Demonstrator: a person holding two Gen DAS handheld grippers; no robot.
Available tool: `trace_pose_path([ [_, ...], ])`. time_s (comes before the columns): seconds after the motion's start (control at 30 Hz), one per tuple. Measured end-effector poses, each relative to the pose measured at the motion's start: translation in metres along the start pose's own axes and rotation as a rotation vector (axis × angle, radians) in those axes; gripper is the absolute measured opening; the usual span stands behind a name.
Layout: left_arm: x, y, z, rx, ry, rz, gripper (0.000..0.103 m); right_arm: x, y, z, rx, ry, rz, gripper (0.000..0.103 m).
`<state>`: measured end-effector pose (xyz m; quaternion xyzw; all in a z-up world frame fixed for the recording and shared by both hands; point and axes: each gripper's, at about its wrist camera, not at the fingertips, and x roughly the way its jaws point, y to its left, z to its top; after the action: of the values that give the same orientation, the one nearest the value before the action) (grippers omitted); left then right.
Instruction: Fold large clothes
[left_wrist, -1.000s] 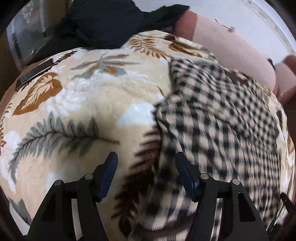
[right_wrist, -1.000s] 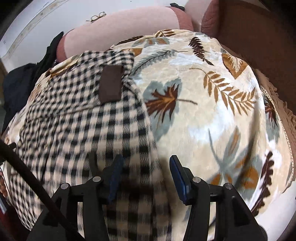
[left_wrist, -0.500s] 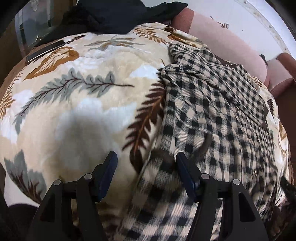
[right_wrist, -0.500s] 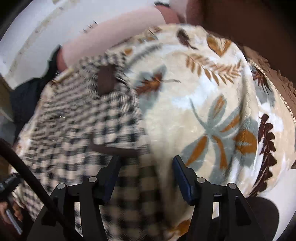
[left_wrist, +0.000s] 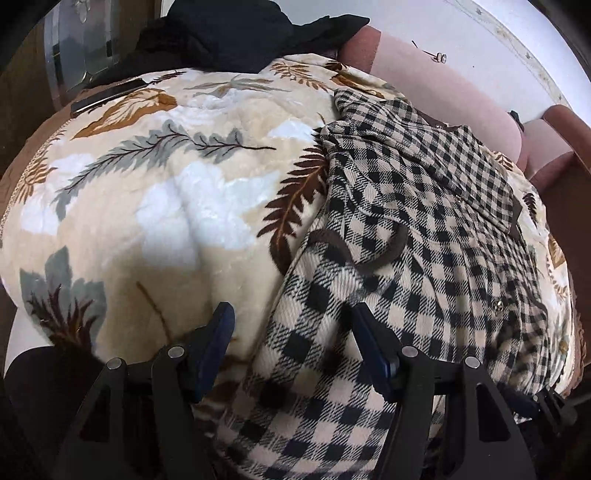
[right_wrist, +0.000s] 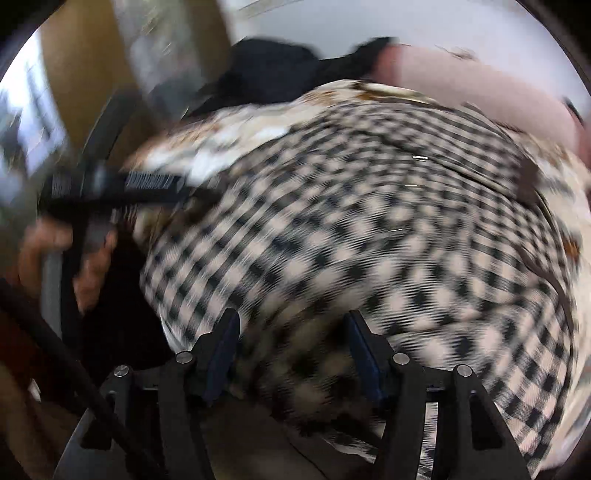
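Note:
A black-and-cream checked shirt (left_wrist: 424, 229) lies spread on a leaf-patterned blanket (left_wrist: 155, 192), with a brown-trimmed cuff or pocket near its left edge. My left gripper (left_wrist: 291, 347) is open and hovers over the shirt's near left hem, one finger over the blanket, one over the shirt. In the blurred right wrist view the shirt (right_wrist: 369, 240) fills the frame. My right gripper (right_wrist: 291, 350) is open above its near edge. The other gripper (right_wrist: 122, 184) and the hand holding it show at the left there.
A black garment (left_wrist: 240, 40) is piled at the far end of the blanket. A pink bolster cushion (left_wrist: 443, 85) lies behind the shirt. A dark phone (left_wrist: 107, 98) rests at the blanket's far left edge. A glass cabinet (left_wrist: 74, 55) stands at the back left.
Both grippers have drawn back toward the shirt's near hem. The right gripper has swung sharply left, so its view now faces the left side and is motion-blurred. Both stay open.

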<state>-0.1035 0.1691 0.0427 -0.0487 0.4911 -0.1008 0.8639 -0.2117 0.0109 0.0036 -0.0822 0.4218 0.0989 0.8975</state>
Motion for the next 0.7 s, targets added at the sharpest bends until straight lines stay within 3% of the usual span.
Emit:
trace_pose_path([
  [0.03,-0.001,0.000,0.000,0.002,-0.001,0.003,0.065,0.005,0.009,-0.004,-0.062,0.008,-0.073,0.061],
  [0.07,-0.003,0.001,0.000,0.002,-0.002,0.004,0.065,0.009,0.013,-0.009,-0.112,0.025,-0.139,0.033],
  [0.1,-0.005,0.002,0.000,-0.001,-0.003,-0.002,0.065,0.010,0.013,-0.011,-0.127,0.034,-0.157,0.015],
  [0.17,-0.008,0.005,0.001,-0.011,-0.007,-0.007,0.065,0.000,0.006,-0.012,-0.089,0.025,-0.102,0.004],
  [0.23,-0.012,0.010,0.002,-0.027,-0.012,-0.010,0.065,-0.010,-0.003,-0.016,-0.054,0.049,-0.007,0.004],
  [0.3,-0.013,0.014,0.002,-0.037,-0.014,-0.012,0.065,-0.006,0.001,-0.029,-0.052,0.164,0.184,0.003],
  [0.33,-0.013,0.015,0.002,-0.037,-0.013,-0.011,0.065,-0.002,0.008,-0.037,-0.074,0.225,0.239,0.003],
  [0.4,-0.013,0.015,0.001,-0.033,-0.014,-0.011,0.065,0.006,0.019,-0.053,-0.130,0.298,0.225,0.003],
  [0.5,-0.013,0.014,0.000,-0.022,-0.013,-0.016,0.065,-0.006,-0.008,-0.046,-0.023,0.239,0.197,0.003],
  [0.6,-0.009,0.014,0.000,0.001,0.002,-0.028,0.065,-0.038,-0.054,-0.034,0.132,0.124,0.143,0.012],
  [0.67,-0.004,0.018,-0.001,-0.017,0.020,-0.036,0.065,-0.061,-0.089,-0.034,0.239,0.043,0.049,0.058],
  [0.7,-0.002,0.020,-0.002,-0.034,0.026,-0.047,0.065,-0.071,-0.111,-0.036,0.300,-0.003,-0.032,0.069],
])
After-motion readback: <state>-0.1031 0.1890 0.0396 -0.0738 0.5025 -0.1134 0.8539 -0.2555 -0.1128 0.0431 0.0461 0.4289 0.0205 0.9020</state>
